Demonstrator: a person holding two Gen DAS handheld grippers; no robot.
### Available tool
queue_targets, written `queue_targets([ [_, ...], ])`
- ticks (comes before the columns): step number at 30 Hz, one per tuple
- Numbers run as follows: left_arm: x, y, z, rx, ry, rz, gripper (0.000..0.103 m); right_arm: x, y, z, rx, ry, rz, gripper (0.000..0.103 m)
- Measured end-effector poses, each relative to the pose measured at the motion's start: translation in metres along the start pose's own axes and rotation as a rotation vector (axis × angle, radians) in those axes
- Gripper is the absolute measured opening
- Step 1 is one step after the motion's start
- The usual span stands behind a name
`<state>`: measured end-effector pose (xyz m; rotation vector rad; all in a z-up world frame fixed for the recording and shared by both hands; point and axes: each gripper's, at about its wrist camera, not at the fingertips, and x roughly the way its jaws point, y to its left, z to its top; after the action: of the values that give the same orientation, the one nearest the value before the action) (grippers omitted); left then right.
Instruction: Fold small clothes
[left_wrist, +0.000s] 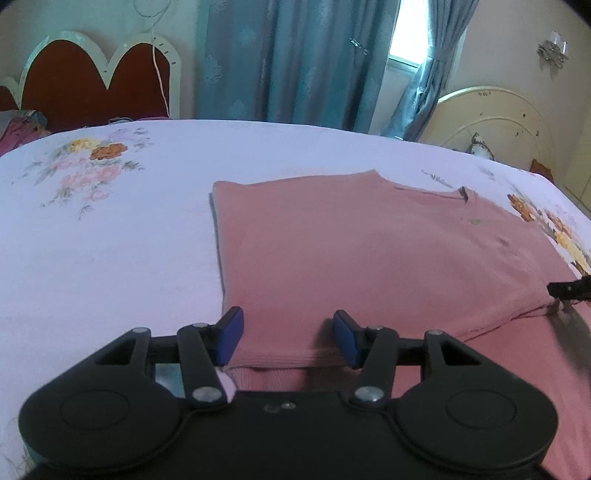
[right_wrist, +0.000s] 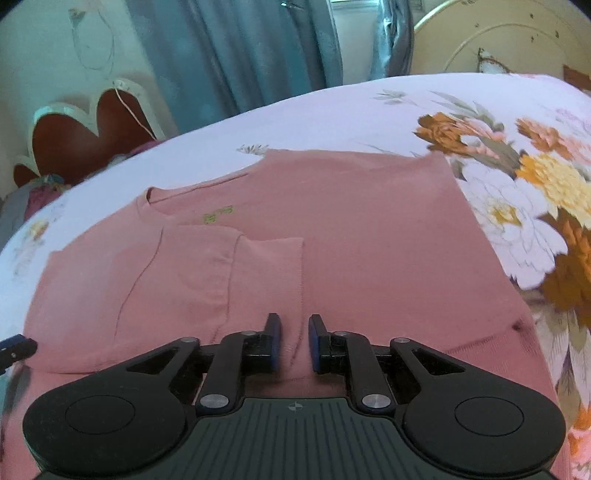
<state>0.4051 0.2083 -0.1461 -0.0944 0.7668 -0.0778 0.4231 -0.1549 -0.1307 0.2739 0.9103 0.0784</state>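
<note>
A pink long-sleeved top lies flat on the bed, its left side and sleeve folded over the body; it also shows in the right wrist view with a small green print near the collar. My left gripper is open, its blue pads astride the ribbed bottom hem near the left corner. My right gripper is narrowly open with pink fabric of the hem between the pads, not clamped. The right gripper's tip shows at the edge of the left wrist view; the left gripper's tip shows in the right wrist view.
The bed sheet is white with flower prints. A red and white headboard stands at the far left, blue curtains behind, and a cream headboard at the far right. Crumpled clothes lie by the red headboard.
</note>
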Motion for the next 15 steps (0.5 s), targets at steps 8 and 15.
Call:
queue_targets([
  [8,0.002,-0.022,-0.003,0.030,0.042,0.020,0.053,-0.006,0.022,-0.008,-0.067,0.007,-0.007,0.015],
  [15,0.002,-0.027,-0.008,0.044,0.029,0.052,0.054,-0.003,0.025,-0.015,-0.116,-0.010,-0.026,0.015],
])
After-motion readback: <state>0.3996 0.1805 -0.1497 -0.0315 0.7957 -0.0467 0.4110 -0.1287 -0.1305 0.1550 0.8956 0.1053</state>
